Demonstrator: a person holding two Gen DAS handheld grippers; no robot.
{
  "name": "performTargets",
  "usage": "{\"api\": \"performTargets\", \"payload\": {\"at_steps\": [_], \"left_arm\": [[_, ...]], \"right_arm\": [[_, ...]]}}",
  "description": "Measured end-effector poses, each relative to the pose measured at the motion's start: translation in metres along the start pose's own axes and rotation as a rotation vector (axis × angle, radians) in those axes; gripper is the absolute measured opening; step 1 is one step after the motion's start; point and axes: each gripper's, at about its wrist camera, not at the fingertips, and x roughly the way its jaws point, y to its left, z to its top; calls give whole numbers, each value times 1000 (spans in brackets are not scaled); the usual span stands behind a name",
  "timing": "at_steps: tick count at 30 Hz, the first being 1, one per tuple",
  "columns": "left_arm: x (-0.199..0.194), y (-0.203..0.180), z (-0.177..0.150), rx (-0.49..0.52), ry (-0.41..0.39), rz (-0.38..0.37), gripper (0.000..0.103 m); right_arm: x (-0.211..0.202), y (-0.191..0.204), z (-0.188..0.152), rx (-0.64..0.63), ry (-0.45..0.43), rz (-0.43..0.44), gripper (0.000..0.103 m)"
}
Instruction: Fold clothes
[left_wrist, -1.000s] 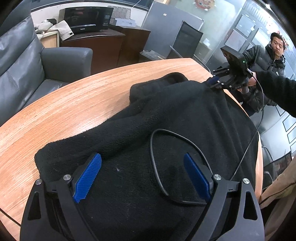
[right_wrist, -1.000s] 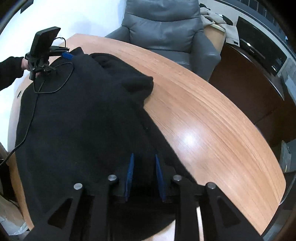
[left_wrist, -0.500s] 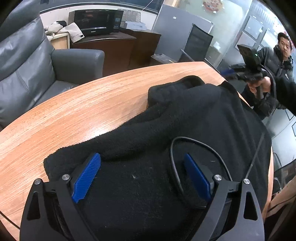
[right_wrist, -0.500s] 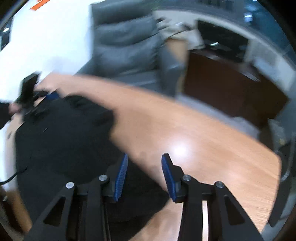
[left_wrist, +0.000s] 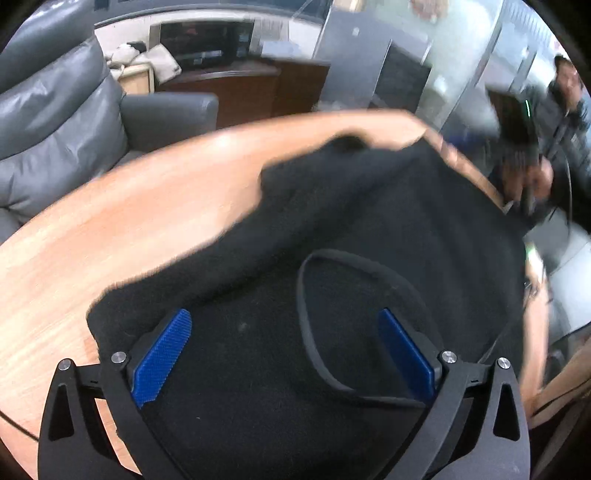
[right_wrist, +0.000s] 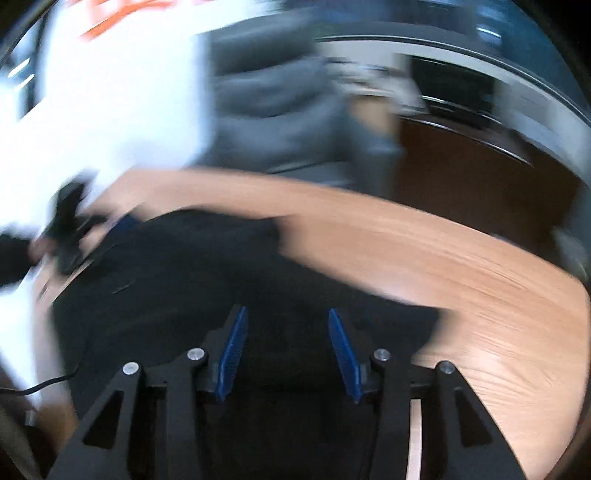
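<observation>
Black fleece garment (left_wrist: 369, 229) spread on round wooden table (left_wrist: 110, 229) looks thick, soft, floppy, probably best pinched at an edge; left gripper (left_wrist: 284, 354) and right gripper (right_wrist: 288, 354) both splayed, holding nothing.

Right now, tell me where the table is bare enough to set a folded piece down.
Bare wood runs along the table between the black garment and the grey armchair, and past the garment's edge in the right view. The garment's side is crowded: a cable loops on it.
</observation>
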Motion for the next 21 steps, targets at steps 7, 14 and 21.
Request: {"api": "performTargets", "payload": {"at_steps": [7,14,21], "left_arm": [[54,-22,36,132,126,-106,102],[56,-4,35,82,89,-85,92],[30,-19,40,103,18,-67,94]], "right_arm": [[52,35,7,1,1,111,49],[22,37,-30,92,-3,55,49],[-15,17,-74,176,-17,-33,49]]}}
